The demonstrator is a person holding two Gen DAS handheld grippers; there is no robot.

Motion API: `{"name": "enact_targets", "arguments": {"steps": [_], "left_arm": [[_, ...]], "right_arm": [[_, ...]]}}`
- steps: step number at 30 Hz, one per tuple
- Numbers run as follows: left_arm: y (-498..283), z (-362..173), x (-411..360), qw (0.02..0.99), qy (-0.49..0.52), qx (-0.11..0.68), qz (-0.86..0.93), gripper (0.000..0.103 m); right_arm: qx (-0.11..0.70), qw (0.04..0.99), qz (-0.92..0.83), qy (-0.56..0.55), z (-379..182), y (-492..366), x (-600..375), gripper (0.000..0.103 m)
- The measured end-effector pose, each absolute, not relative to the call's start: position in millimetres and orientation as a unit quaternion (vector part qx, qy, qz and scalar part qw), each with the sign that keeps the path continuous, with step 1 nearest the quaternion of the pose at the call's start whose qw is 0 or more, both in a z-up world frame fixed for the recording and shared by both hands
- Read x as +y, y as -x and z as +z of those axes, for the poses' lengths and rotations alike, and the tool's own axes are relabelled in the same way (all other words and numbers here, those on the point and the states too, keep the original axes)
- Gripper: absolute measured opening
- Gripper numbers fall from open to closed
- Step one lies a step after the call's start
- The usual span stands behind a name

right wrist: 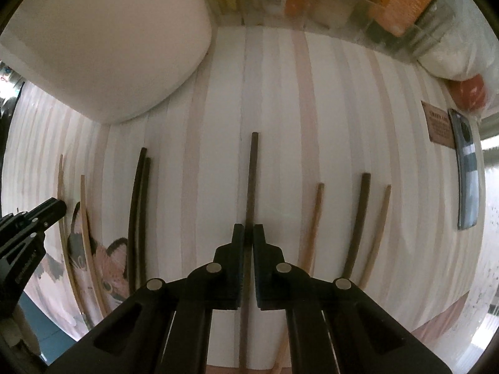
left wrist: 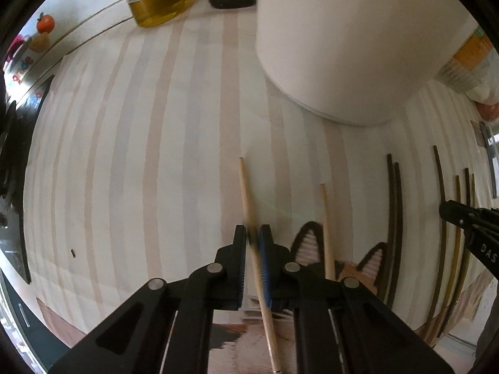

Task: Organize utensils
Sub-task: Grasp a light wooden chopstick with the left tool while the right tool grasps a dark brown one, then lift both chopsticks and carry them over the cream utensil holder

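Here both fingers clamp chopsticks: left (left wrist: pixel 252 240) a light chopstick (left wrist: pixel 246 193), right (right wrist: pixel 248 237) a dark chopstick (right wrist: pixel 252 180).

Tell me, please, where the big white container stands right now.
The white container stands on the striped cloth, upper right in the left wrist view, beyond the chopsticks.

The right tongs (right wrist: pixel 248 233) are pinching a dark chopstick (right wrist: pixel 252 180) lying on the striped desk (right wrist: pixel 280 109) — their jaws closed against its shaft. Left of this chopstick a dark pair (right wrist: pixel 138 205) is lying side by side; right of it, two light sticks are flanking another dark one (right wrist: pixel 358 221). The left tongs (right wrist: pixel 46 210) are poking in beyond the pair.
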State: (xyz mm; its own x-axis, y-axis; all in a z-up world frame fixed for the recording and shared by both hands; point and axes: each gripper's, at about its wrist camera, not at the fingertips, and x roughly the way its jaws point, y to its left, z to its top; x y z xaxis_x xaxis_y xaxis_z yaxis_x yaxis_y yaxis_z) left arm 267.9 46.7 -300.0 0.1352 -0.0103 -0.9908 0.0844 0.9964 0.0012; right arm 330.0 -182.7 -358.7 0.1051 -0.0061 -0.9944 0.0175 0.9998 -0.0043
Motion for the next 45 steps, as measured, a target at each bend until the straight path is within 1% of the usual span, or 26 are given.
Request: {"name": "enact_targets", "arguments": {"steps": [3,5,6,10,14,17,21,25,32,38,45], "left_arm": [[-267,-299,60,0.742,0.000,0.670,-0.036,0.007],[-261,-300,68,0.732,0.028,0.679,-0.045,0.011],[-258,-300,69,0.731,0.028,0.680,-0.045,0.011],[-254,-300,59,0.737,0.005,0.675,-0.038,0.011],[-256,-301,41,0.742,-0.029,0.668,-0.040,0.005],[-269,-301,32,0.746,-0.045,0.662,-0.045,0.005],[-267,-304,25,0.744,-0.051,0.664,-0.051,0.005],[-266,-304,34,0.742,-0.031,0.667,-0.058,0.006],[-274,-304,56,0.738,-0.035,0.672,-0.061,0.006],[-268,-303,38,0.739,-0.034,0.670,-0.059,0.006],[-260,-302,31,0.740,-0.045,0.668,-0.059,0.006]], "right_arm": [[0.680,0.733,0.001,-0.033,-359,-331,-188,0.005],[0.687,0.723,0.009,-0.063,-359,-331,-198,0.006],[0.688,0.722,0.010,-0.068,-358,-329,-202,0.007],[0.694,0.717,0.017,-0.073,-363,-326,-219,0.008],[0.687,0.725,0.016,-0.047,-364,-326,-226,0.006],[0.694,0.717,0.023,-0.059,-365,-325,-233,0.005],[0.707,0.703,0.036,-0.074,-372,-314,-237,0.005],[0.716,0.692,0.038,-0.080,-371,-318,-252,0.005],[0.720,0.690,0.039,-0.068,-370,-330,-236,0.006],[0.718,0.693,0.034,-0.057,-377,-341,-206,0.006],[0.711,0.701,0.025,-0.039,-378,-326,-184,0.006]]}}
